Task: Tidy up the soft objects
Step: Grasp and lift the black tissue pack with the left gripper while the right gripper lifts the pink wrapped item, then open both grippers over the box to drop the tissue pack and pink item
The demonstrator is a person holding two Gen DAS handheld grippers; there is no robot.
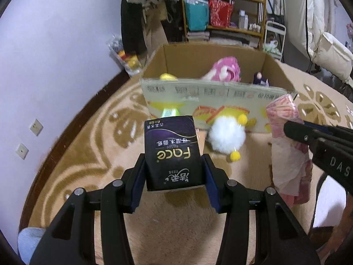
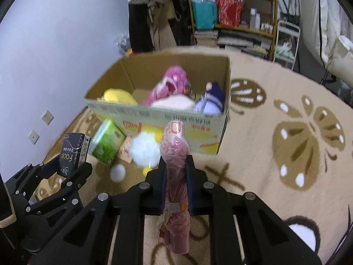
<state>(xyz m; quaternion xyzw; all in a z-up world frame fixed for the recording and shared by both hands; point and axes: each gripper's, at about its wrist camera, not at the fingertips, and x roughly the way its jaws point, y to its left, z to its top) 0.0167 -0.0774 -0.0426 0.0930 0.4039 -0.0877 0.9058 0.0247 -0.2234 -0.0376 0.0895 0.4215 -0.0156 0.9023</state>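
Left gripper (image 1: 174,172) is pinching a black rectangular "Face" tissue pack (image 1: 173,152) between its jaws, holding it upright above the beige patterned carpet (image 1: 106,132). Right gripper (image 2: 176,185) is clamping a pink plastic-wrapped soft roll (image 2: 176,165) the same way, roll standing upright, sticking out above and below the jaws.

Open brown cardboard box (image 2: 154,114) is sitting on the carpet ahead of both grippers, near the lavender wall (image 2: 55,44). Inside it: yellow plush (image 2: 117,96) at the left end, pink-and-white fuzzy plush (image 2: 172,81) in the middle, purple-and-lavender doll (image 2: 213,101) at the right end.

In front of the box's near wall, on the carpet: green tissue pack (image 2: 108,142) lying tilted, white fluffy plush with yellow pompoms (image 1: 227,135) just beside it, touching or nearly touching the box wall; can't tell which. Small white pompom (image 2: 118,172) is lying apart.

Wooden shelf unit (image 2: 231,11) is standing behind the box.
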